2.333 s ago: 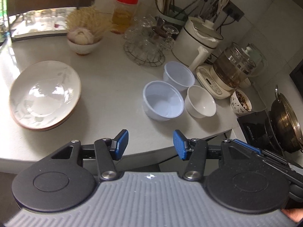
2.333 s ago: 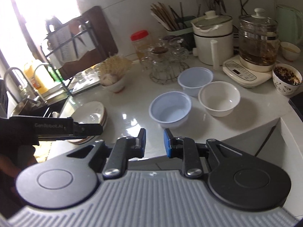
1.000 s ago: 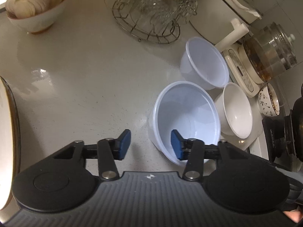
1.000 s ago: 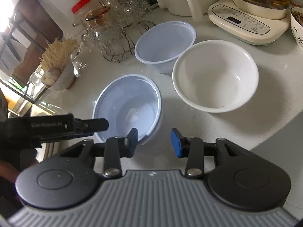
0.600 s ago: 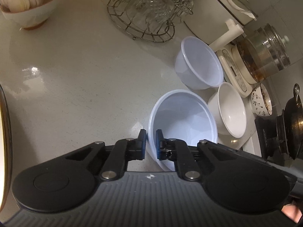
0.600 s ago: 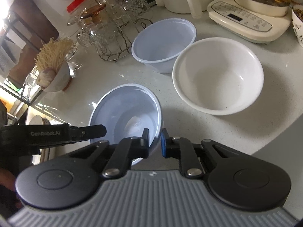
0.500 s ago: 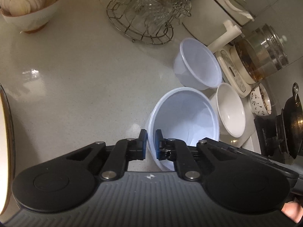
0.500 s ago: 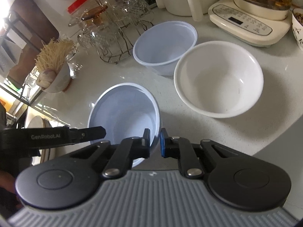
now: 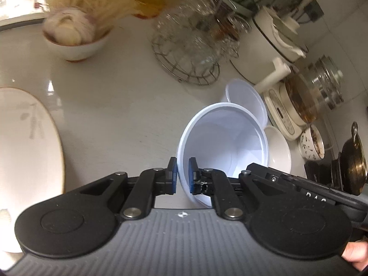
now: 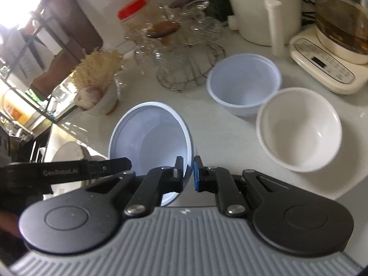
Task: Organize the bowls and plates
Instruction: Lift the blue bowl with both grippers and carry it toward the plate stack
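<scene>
Both grippers are shut on the rim of one pale blue plastic bowl (image 9: 225, 138), held above the counter. My left gripper (image 9: 182, 179) pinches its left rim. My right gripper (image 10: 188, 174) pinches its right rim, with the bowl (image 10: 149, 138) to its left. A second blue plastic bowl (image 10: 243, 85) and a white ceramic bowl (image 10: 299, 128) stand on the counter to the right; both also show in the left wrist view, the blue one (image 9: 246, 96) and the white one (image 9: 278, 149). Stacked plates (image 9: 25, 142) lie at the left.
A wire rack of glass cups (image 9: 195, 46) and a bowl with garlic (image 9: 73, 39) stand behind. A white pot (image 10: 260, 7), a glass kettle on its base (image 10: 333, 46) and a patterned cup (image 9: 312, 142) stand at the right. A dish rack (image 10: 30, 53) stands far left.
Both grippers closed on the blue bowl's rim from open, then lifted it off the counter and towards the left, away from the other two bowls.
</scene>
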A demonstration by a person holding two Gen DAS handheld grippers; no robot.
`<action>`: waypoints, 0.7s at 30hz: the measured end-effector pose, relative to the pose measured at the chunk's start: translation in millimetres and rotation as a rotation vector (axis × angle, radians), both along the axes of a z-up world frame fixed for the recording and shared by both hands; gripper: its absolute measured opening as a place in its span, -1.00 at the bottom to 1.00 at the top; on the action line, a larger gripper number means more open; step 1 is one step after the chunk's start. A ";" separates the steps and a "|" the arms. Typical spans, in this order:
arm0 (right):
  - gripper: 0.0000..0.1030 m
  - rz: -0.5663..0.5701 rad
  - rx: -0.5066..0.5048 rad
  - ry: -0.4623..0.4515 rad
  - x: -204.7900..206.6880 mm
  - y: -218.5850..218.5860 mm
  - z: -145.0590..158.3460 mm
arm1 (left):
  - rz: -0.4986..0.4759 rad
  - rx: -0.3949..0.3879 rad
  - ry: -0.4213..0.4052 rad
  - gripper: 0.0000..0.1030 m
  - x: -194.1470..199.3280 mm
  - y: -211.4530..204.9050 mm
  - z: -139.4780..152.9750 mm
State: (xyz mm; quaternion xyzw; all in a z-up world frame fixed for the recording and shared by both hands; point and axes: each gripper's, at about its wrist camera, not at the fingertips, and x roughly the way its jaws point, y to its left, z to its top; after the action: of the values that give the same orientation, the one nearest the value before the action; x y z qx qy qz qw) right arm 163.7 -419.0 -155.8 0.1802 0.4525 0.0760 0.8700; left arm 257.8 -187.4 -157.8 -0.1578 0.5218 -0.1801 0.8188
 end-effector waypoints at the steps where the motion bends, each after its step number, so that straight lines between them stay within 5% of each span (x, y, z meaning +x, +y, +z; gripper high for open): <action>1: -0.78 0.010 -0.001 -0.004 1.6 2.7 1.6 | 0.009 0.001 -0.002 -0.79 -0.9 3.0 1.3; 21: -0.75 0.153 0.006 0.124 41.6 41.6 -31.9 | 0.109 0.041 0.072 -0.77 9.3 44.8 -31.8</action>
State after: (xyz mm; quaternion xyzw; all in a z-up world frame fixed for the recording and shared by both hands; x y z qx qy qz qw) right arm 205.3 -377.4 -187.6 0.1523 0.5176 0.1322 0.8315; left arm 267.1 -142.6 -189.6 -0.1756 0.5451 -0.1191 0.8111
